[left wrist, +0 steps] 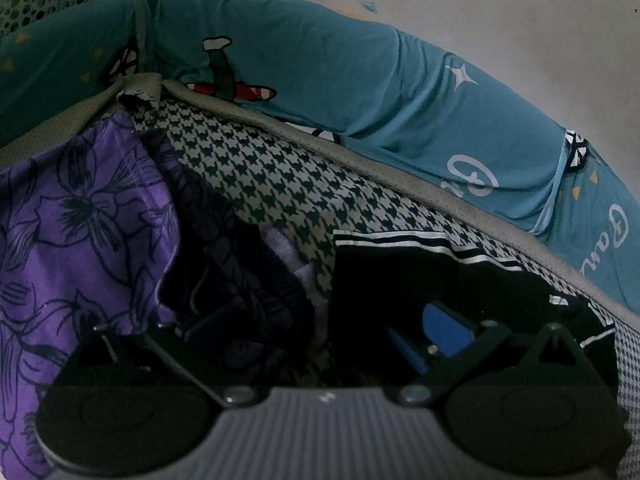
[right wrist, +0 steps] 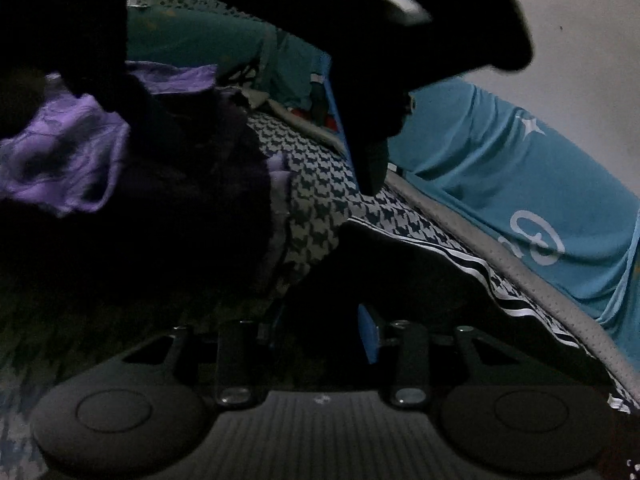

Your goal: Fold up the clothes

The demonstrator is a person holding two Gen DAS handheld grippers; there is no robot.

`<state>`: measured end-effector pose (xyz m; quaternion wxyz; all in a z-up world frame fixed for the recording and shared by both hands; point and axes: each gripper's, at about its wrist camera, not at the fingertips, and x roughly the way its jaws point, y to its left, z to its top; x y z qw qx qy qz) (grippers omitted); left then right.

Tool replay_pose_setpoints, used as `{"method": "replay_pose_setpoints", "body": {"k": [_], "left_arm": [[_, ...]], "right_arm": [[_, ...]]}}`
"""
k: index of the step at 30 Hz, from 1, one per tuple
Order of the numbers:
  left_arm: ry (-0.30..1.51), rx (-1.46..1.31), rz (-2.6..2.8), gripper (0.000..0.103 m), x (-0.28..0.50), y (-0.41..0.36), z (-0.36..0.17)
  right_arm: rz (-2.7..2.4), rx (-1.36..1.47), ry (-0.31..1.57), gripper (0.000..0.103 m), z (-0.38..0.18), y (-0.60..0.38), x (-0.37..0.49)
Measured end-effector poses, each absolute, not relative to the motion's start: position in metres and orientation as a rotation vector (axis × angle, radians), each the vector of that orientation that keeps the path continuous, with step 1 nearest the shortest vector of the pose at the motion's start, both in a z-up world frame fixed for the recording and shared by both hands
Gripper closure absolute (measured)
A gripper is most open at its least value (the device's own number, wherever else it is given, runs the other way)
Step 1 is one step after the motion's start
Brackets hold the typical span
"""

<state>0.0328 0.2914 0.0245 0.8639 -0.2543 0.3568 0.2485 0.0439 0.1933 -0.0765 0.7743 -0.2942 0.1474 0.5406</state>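
While the light is poor, I can make out the black garment with white stripes [left wrist: 400,256] lying on the houndstooth cover [left wrist: 256,184], its striped edge running toward the grey piped edge [left wrist: 360,160] of the surface. My left gripper [left wrist: 320,332] sits low over it with its fingers spread wide, the blue pad [left wrist: 444,328] of one finger resting against the black cloth and the other finger down in the purple floral fabric [left wrist: 72,216] bunched just beside the garment; nothing is pinched between them. My right gripper [right wrist: 320,328] is pressed into the dark folds of the same black garment [right wrist: 400,276], and I cannot tell whether it grips anything, since only one blue pad [right wrist: 368,332] shows. Beyond the piping hangs a teal printed sheet [left wrist: 320,60] against a pale wall [left wrist: 480,8].
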Motion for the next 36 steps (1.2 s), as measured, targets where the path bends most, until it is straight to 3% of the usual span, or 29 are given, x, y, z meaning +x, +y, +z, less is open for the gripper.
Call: {"method": "replay_pose_setpoints", "body": {"k": [2,3,7,12,18,24,36], "left_arm": [[0.747,-0.536,0.523,0.0,0.033,0.292,0.024],[0.745,-0.539,0.524,0.0,0.033,0.293,0.024],[0.737,-0.545,0.525,0.0,0.033,0.293,0.026],[0.729,-0.536,0.521,0.0,0.034,0.288,0.028],[0.737,-0.495,0.503,0.0,0.041,0.273,0.027],[0.756,-0.462,0.48,0.0,0.052,0.255,0.023],[0.808,-0.401,0.436,0.0,0.065,0.234,0.011]], "right_arm": [[1.179,-0.614,0.331,0.079,-0.077,0.195,0.048],[1.172,-0.605,0.339,0.093,-0.077,0.196,0.05],[1.146,-0.473,0.371,0.096,-0.068,0.186,0.063],[0.947,-0.079,0.496,0.096,-0.038,0.138,0.108],[0.557,0.317,0.759,0.091,-0.049,0.047,0.162],[0.5,0.203,0.821,0.07,-0.049,0.011,0.172],[0.72,0.016,0.77,0.069,-0.04,0.009,0.165]]}}
